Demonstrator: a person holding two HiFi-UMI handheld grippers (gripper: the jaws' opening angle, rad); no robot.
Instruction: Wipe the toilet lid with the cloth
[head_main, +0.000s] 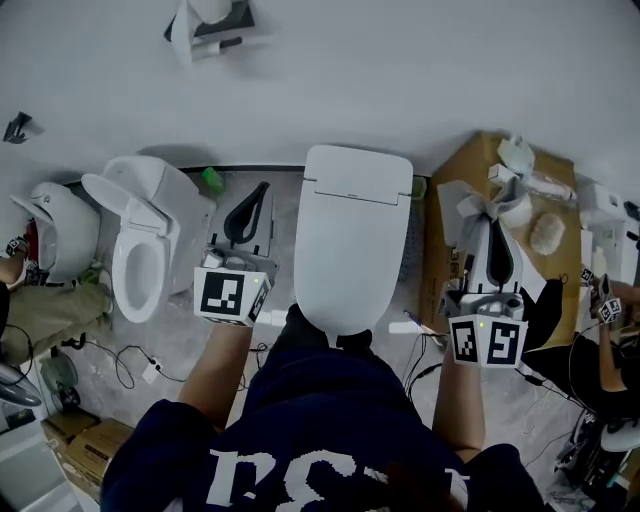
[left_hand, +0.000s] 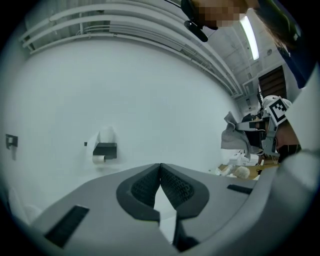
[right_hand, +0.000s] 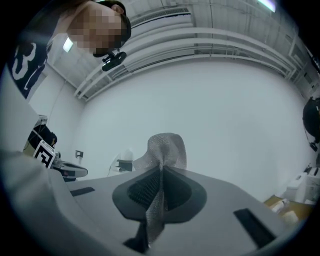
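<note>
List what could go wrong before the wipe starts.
1. The cloth is pinched only as a thin fold in the right claw. Dragging it over the toilet lid may pull it out.
2. The cluttered cardboard box stands close on that side, so a wide stroke could hit it.

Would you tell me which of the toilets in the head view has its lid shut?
The middle toilet, straight ahead of the person: its lid lies flat. The toilet to its left stands open, bowl showing.
</note>
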